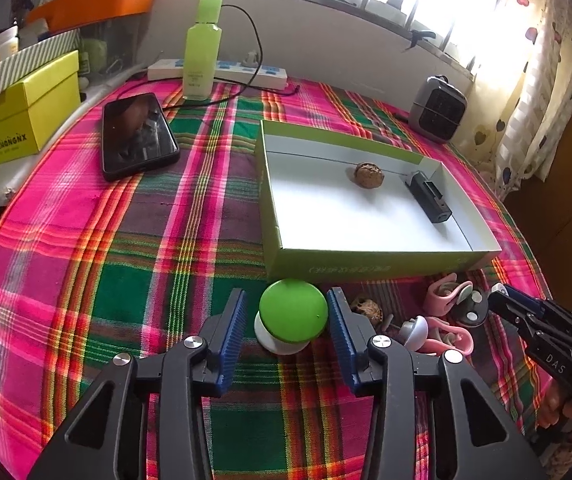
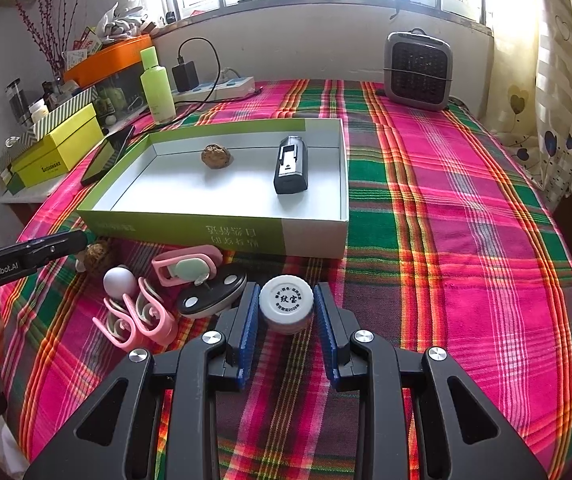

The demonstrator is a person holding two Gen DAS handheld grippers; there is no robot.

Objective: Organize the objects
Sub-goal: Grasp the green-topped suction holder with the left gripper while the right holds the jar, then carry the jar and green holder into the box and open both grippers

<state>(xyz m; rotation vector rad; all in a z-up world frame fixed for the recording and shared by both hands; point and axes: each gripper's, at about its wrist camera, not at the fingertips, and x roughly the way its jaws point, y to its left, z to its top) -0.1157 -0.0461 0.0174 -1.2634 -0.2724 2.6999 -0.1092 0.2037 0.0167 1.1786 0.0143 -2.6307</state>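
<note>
A small jar with a green cap (image 1: pixel 293 314) stands on the plaid cloth between the fingers of my left gripper (image 1: pixel 288 291). The right pad touches the cap; a narrow gap shows at the left pad. My right gripper (image 2: pixel 286 286) is shut on a white-lidded jar (image 2: pixel 286 300) that rests on the cloth. Beyond both lies an open green-and-white box (image 2: pixel 206 232) holding a walnut (image 2: pixel 217 155) and a black device (image 2: pixel 292 168). Between the grippers lie a second walnut (image 2: pixel 100 256), pink clips (image 2: pixel 142 320), a white ball (image 2: pixel 119 280) and a black oval piece (image 2: pixel 212 296).
A phone (image 1: pixel 138 136), a green bottle (image 1: pixel 203 52) and a power strip (image 1: pixel 246 72) lie at the back left. A yellow box (image 1: pixel 18 116) sits off the table's left edge. A grey heater (image 2: pixel 418 72) stands at the back right.
</note>
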